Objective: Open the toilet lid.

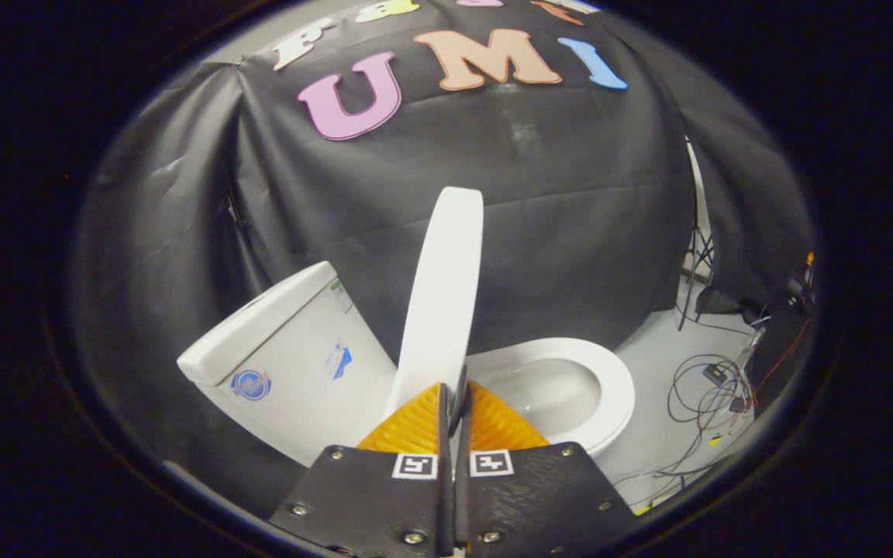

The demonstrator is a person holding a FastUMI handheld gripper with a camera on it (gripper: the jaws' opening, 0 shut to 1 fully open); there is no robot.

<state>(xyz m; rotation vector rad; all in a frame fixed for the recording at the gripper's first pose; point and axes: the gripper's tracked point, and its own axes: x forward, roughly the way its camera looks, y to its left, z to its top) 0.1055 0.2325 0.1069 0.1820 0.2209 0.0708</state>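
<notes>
Though the lid (446, 287) stands raised, the tongs (456, 399) look closed, apparently pinching its partly hidden edge.

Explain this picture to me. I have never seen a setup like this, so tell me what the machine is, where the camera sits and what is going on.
A person holds a hand tool with two fingers, and the camera rides on it, looking forward along them. The gripper shows at the bottom, its fingers nearly together, with the near edge of the toilet lid just ahead of their tips; whether they pinch it I cannot tell. The lid stands nearly upright, between the tank and the open seat and bowl. Behind hangs a black cloth wall. Loose cables lie on the floor beyond the seat.
</notes>
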